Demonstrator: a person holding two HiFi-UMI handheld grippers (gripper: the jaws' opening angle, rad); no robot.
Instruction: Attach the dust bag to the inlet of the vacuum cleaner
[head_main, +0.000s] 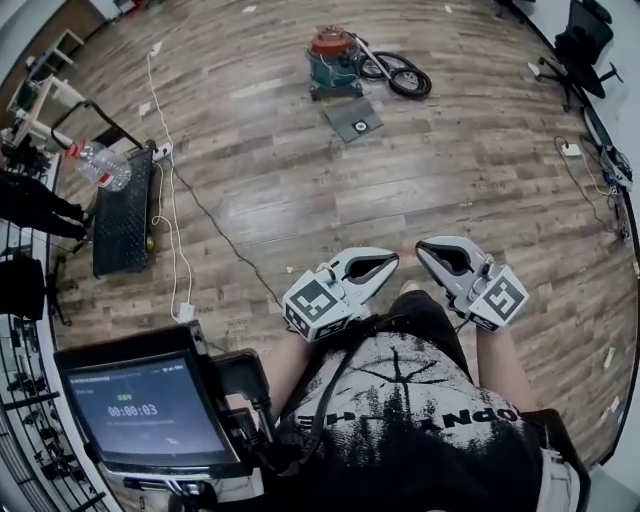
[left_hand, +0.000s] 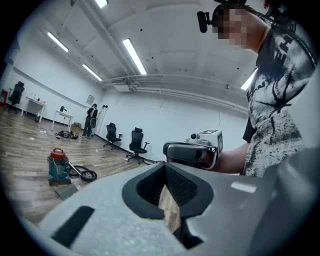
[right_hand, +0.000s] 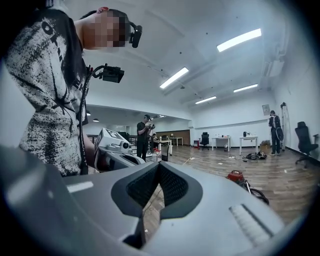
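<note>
The vacuum cleaner (head_main: 335, 60), teal with a red lid, stands far off on the wooden floor, its black hose (head_main: 400, 76) coiled beside it. A flat grey dust bag (head_main: 353, 120) with a round hole lies on the floor just in front of it. My left gripper (head_main: 392, 259) and right gripper (head_main: 421, 250) are held side by side before the person's chest, tips nearly meeting, both shut and empty. The left gripper view shows the vacuum cleaner (left_hand: 58, 167) and dust bag (left_hand: 66, 190) at far left beyond the left gripper (left_hand: 165, 169). In the right gripper view the vacuum cleaner (right_hand: 235, 176) sits beyond the right gripper (right_hand: 159, 167).
A black cart (head_main: 122, 225) with a water bottle (head_main: 105, 165) stands at the left, and a white cable (head_main: 170, 220) and a dark cable run across the floor. A tablet screen (head_main: 150, 405) hangs at the person's front. An office chair (head_main: 585, 40) and power strip (head_main: 572, 150) are at right.
</note>
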